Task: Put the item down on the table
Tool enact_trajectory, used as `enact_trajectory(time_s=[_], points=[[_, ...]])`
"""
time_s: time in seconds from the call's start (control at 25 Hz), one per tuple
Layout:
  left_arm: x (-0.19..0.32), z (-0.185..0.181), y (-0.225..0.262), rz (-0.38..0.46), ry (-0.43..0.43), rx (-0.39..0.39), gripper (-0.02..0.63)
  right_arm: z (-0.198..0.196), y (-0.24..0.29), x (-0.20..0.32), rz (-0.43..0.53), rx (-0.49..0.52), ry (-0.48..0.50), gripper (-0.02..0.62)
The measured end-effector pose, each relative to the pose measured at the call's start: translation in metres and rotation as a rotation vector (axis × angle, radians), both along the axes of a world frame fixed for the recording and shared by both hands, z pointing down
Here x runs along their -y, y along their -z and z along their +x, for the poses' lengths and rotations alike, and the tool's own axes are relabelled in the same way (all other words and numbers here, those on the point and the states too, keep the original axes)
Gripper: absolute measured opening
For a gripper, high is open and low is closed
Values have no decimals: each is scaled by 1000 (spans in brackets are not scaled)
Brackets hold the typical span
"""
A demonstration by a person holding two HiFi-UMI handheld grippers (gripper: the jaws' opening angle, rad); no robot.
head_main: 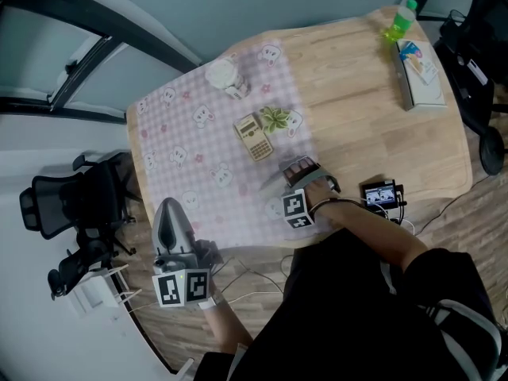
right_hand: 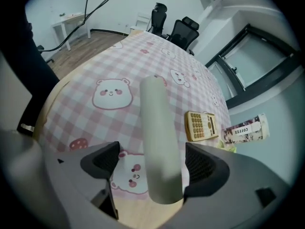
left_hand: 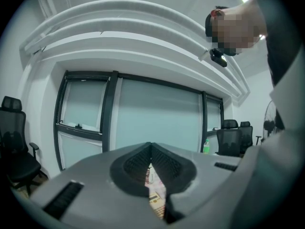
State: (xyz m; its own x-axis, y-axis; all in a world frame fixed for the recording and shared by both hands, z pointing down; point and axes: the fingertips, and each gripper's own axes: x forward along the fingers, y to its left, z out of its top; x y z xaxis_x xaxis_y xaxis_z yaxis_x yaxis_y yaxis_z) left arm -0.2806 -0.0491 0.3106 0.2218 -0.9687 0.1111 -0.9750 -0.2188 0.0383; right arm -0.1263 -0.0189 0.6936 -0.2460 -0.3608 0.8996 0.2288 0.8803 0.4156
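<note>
Lying btwn the right gripper's point(head_main: 304, 171) wide-spread jaws is a pale tube point(right_hand: 159, 137). Its long axis runs straight along the jaws. Far end points away across the pink bear-print cloth point(right_hand: 143, 56); near end sits back by the wood table point(head_main: 357, 117) edge. One jaw stands clear of it, the other's just beside it, contact hard to call. Tube looks to rest on the cloth, not 100% sure. Yellow calculator point(right_hand: 200, 126) & COFFEE sachet point(right_hand: 245, 130) lie off to one side, apart from it. Left gripper point(head_main: 169, 213) hangs by the table edge, jaws together, empty.
</note>
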Motion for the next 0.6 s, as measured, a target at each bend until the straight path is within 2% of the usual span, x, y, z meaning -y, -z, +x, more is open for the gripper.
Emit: enact_trajectory(time_s=[0.4,0.6], points=[[2,0,4,7,0,2,-2,-4,10,1,6,30,-4,417],[3,-3,2,9,5,-6,-2,-23,55,20,26,253,-111,417]])
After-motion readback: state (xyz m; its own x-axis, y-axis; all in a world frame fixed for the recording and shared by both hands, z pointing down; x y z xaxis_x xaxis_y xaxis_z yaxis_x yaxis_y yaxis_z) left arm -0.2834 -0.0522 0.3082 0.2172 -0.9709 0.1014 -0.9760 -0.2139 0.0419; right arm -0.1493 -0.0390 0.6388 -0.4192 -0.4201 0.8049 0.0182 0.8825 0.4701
